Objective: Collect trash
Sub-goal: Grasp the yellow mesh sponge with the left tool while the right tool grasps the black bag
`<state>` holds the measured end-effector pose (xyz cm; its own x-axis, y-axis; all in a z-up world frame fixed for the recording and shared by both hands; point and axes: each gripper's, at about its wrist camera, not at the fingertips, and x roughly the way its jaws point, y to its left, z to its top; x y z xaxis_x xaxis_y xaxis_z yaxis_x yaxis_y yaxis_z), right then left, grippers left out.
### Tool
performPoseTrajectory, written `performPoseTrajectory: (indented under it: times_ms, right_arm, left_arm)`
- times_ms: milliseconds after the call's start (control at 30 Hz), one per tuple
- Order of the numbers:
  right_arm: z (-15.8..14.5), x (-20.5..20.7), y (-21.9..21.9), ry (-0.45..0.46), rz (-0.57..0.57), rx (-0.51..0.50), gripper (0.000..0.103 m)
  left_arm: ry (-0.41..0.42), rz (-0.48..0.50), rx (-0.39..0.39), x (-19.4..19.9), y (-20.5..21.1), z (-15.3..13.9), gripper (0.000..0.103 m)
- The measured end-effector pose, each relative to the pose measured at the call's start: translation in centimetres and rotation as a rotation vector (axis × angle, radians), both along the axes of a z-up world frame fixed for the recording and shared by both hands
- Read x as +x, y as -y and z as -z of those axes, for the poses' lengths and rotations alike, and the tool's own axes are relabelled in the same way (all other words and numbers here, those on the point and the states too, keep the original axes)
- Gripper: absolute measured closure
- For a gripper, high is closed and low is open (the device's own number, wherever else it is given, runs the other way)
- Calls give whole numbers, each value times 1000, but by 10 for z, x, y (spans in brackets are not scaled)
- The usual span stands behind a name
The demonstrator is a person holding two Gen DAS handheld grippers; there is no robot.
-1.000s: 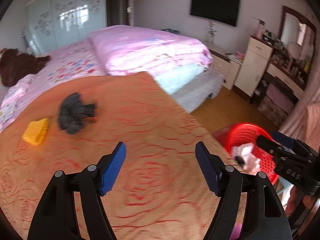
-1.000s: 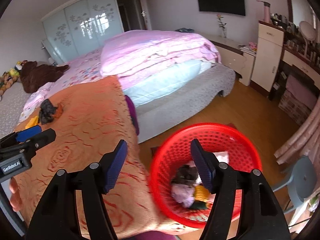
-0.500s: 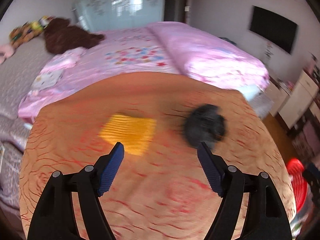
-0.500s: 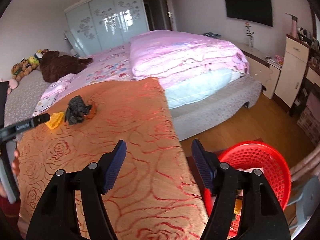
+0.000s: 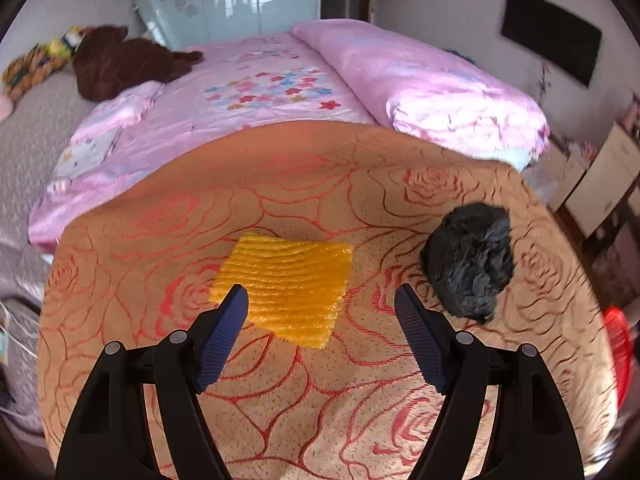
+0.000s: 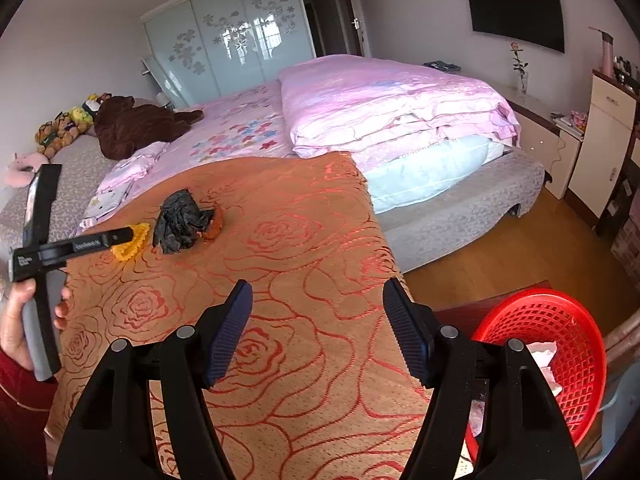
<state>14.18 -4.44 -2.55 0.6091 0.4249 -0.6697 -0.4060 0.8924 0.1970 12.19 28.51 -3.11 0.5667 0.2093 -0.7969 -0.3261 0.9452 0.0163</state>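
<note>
The yellow foam net lies flat on the orange bedspread, left of the black crumpled bag. The left gripper, wide open and empty, should be lowered over its near edge, pinching one corner. The right gripper is open, empty.

Pale grey walls, frosted glass sliding wardrobe doors with flower motifs, wide bed under pink floral bedding, black wall-mounted television, cream bedside cabinets, glossy wooden floor, soft daylight
</note>
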Motion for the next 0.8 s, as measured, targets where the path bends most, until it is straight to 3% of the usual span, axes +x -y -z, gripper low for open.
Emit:
performPoseTrajectory:
  times_ms: [100,233,367,500,800]
  right_arm:
    - [-1,0,-7,4,-13,-1,37]
    - [-3,1,-15,7,-27,1,37]
    - [-5,2,-22,12,-39,4,37]
    - [-6,1,-32,17,-59,2,37]
    - [-8,9,-61,16,-115,-9,37]
  left_arm:
    - [-16,3,-2,2,-2,8,32]
    - [-34,-20,8,2,-8,16,57]
    - [-17,-26,3,-3,-16,14,70]
    - [-9,-36,-14,-6,-20,14,96]
    - [11,-53,14,-24,-13,4,97]
